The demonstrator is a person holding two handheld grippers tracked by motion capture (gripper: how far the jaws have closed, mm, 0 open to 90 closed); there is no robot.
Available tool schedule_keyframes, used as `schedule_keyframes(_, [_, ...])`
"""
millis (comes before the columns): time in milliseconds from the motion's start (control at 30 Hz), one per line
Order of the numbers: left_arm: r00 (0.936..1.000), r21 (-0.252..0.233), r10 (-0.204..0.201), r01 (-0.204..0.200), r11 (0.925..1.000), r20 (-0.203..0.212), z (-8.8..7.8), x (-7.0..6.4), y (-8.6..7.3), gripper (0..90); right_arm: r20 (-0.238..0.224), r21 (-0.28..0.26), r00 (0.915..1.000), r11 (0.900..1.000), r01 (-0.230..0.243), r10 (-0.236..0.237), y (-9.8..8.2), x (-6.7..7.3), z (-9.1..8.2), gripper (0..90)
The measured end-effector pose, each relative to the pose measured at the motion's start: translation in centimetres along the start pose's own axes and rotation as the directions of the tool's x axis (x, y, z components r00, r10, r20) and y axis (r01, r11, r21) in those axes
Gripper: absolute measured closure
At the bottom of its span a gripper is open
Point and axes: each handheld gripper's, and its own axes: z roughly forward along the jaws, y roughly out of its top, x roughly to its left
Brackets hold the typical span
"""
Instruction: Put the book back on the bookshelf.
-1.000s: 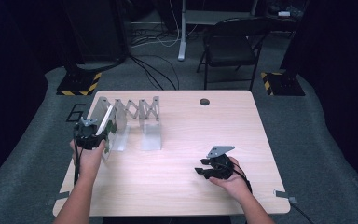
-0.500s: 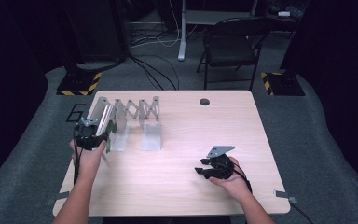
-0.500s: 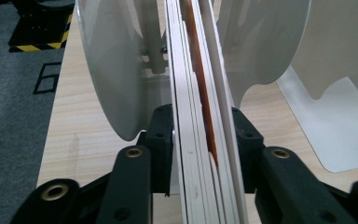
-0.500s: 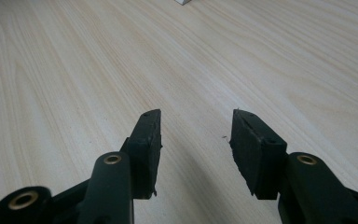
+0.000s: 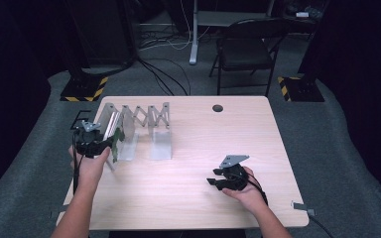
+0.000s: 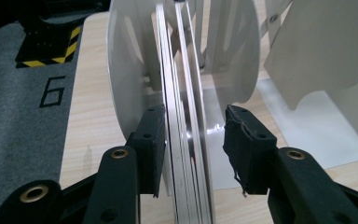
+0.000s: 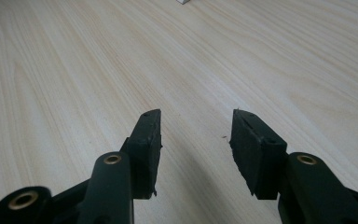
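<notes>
The left gripper has its jaws partly apart around a thin stack of white discs standing on edge in the expanding file rack. The jaws have just been opening: the left pad sits right against the outer disc, while the right pad stands clear with a gap showing, so I'd say the grip is let go rather than held. From above, that gripper hovers at the rack's near left end, close to the bench's left edge.

To finish the release well, I'd open a little wider so neither pad drags a disc, then draw straight back along the line of the discs, not sideways; a sideways pull could tip the stack or shift the light rack on its metal foot plates.

The right gripper has its jaws half open on nothing, low over bare bench; in the high view it rests well apart from the rack, near the front right, and need not move.
</notes>
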Motion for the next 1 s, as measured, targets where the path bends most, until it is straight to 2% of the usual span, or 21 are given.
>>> schedule_keyframes(233, [0.9998,-0.006,0.019,-0.019,0.9998,-0.007,-1.2,0.1,1.6,56.6,0.005,-0.004,1.0000,1.000,-0.001,0.001,0.0,0.0,0.0,53.3])
schedule_keyframes(467, [0.9996,-0.003,0.027,-0.027,0.9996,0.003,-1.8,0.0,2.3,54.9,0.006,-0.003,1.0000,1.000,-0.002,0.002,0.0,0.0,0.0,53.3])
schedule_keyframes(1000, [0.9966,0.016,0.018,-0.020,0.9997,0.080,-2.7,0.0,2.7,51.0,0.002,0.002,1.0000,1.000,-0.004,0.004,0.0,0.1,0.0,53.2])
